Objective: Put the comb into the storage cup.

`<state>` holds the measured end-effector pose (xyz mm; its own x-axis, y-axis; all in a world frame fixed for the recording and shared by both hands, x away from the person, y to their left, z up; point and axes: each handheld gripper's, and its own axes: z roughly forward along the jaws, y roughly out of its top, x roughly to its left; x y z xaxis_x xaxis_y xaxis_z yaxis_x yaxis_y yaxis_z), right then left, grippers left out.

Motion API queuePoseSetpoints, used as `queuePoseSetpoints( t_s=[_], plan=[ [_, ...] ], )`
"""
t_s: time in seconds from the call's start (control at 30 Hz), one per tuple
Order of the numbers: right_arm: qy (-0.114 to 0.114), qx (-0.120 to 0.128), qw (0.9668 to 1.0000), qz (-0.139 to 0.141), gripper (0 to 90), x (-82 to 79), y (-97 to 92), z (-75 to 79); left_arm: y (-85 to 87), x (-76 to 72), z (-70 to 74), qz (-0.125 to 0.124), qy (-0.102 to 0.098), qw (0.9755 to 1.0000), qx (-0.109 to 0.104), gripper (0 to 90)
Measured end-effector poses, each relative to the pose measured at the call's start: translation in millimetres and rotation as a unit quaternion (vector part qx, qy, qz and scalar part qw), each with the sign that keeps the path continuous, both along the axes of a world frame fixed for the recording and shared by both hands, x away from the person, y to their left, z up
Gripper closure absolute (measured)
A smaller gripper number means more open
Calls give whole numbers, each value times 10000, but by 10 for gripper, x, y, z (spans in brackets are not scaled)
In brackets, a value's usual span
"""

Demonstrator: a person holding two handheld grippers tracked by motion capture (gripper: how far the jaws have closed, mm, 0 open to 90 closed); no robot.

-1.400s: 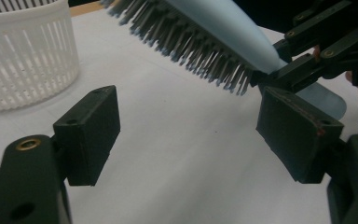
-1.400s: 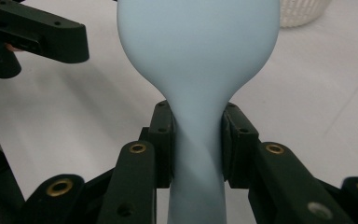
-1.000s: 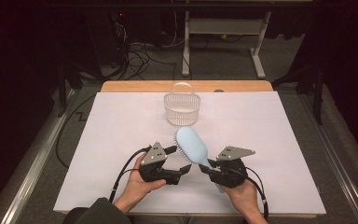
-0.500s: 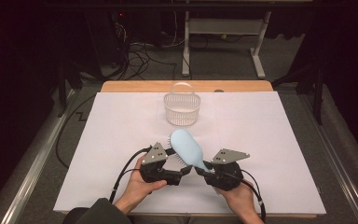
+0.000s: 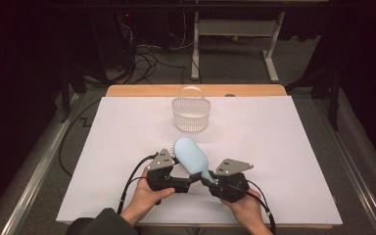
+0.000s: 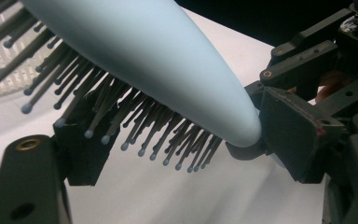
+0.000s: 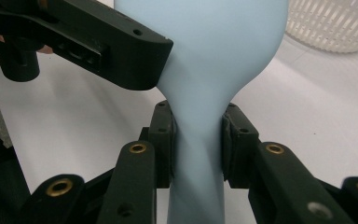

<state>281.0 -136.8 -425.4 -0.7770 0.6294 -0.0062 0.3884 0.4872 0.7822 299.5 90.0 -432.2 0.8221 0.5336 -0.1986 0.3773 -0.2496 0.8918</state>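
Nearest the person, the right gripper [image 5: 206, 180] is clamped on the handle of the brush [image 5: 192, 155], both pads pressing its narrow neck. From there the brush's long axis runs toward 11 o'clock, head raised over the table [image 5: 293, 147], bristles facing the left gripper [image 5: 188, 182]. That gripper's jaws have just been closing around the head and stand wide; whether they press it yet I cannot tell. The basket [image 5: 191, 113] sits at 12 o'clock, well apart.
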Motion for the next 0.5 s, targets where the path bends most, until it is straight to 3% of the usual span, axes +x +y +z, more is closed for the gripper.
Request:
queuePoseSetpoints(
  t_s=[0.5],
  plan=[
    [-43, -67, 10000, -47, 707, -12, 43, -5, 4, -11, 17, -74, -4, 10000, 54, 281]
  ],
)
